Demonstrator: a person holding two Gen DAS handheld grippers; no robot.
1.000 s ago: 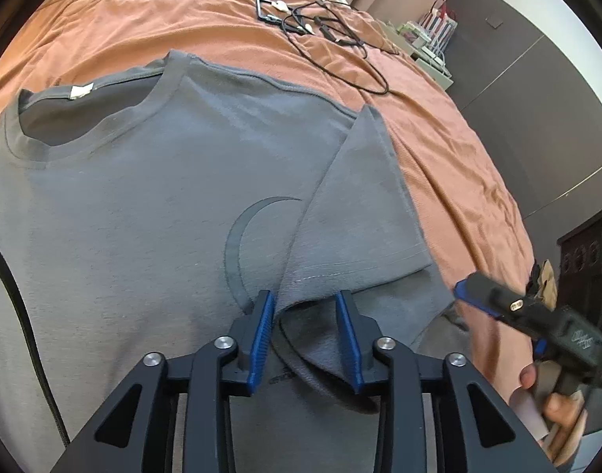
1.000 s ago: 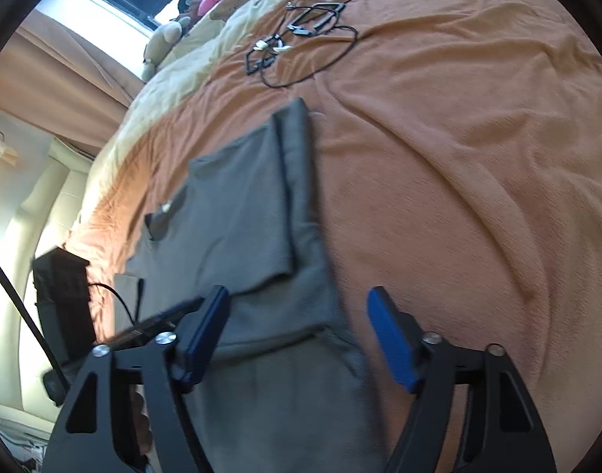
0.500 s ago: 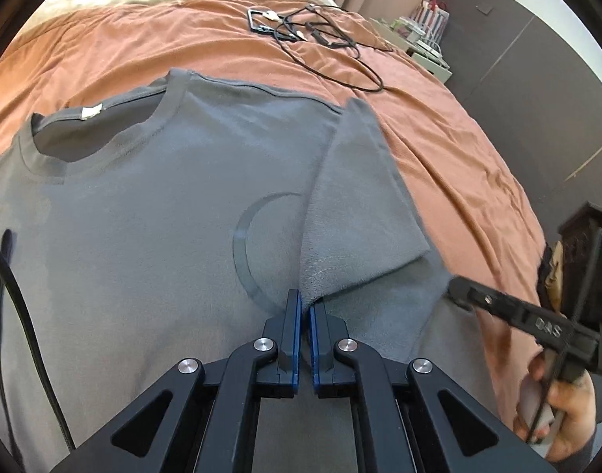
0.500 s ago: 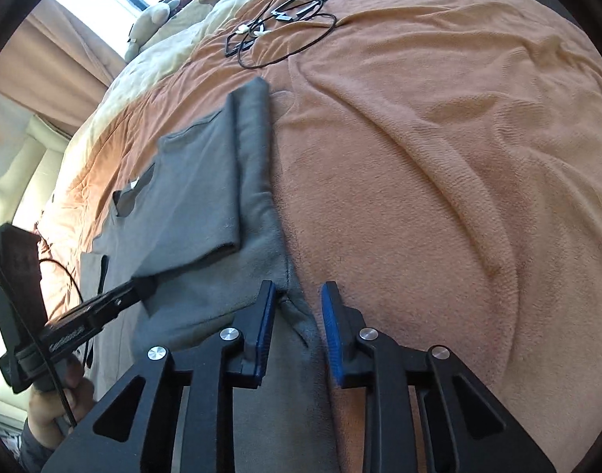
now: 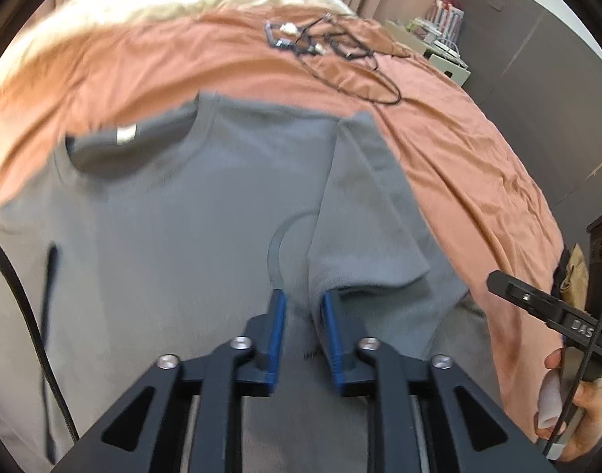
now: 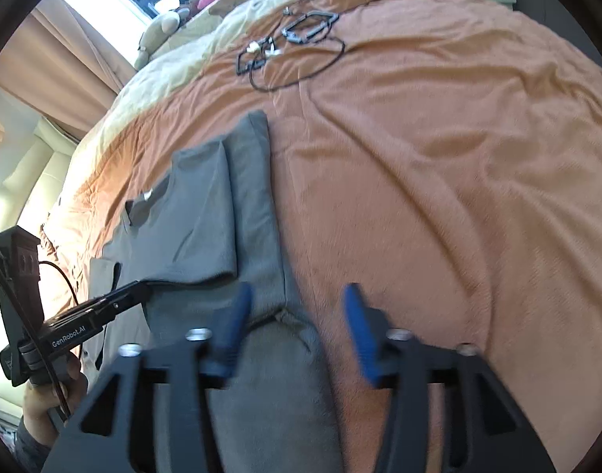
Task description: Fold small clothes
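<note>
One grey t-shirt [image 5: 175,236] lies flat on the bed [image 5: 458,149], one sleeve [image 5: 364,213] folded inward. Left tool [image 5: 303,315] opening, apparently clear of cloth. Right tool [image 6: 297,315] opening, pinching nothing.

A gray shirt [image 5: 163,236] is spread flat on an orange blanket [image 5: 458,149], and its sleeve [image 5: 364,220] is folded over onto its front at about 3 o'clock of the shirt. The left gripper [image 5: 303,315] is seen at 6 o'clock with its blue jaws opening, and a bit of the sleeve's edge lies between them. The right gripper [image 5: 537,303] is held by a hand [image 5: 576,406] at 4 o'clock, and black cables [image 5: 332,51] lie on the blanket at 12 o'clock.
</note>
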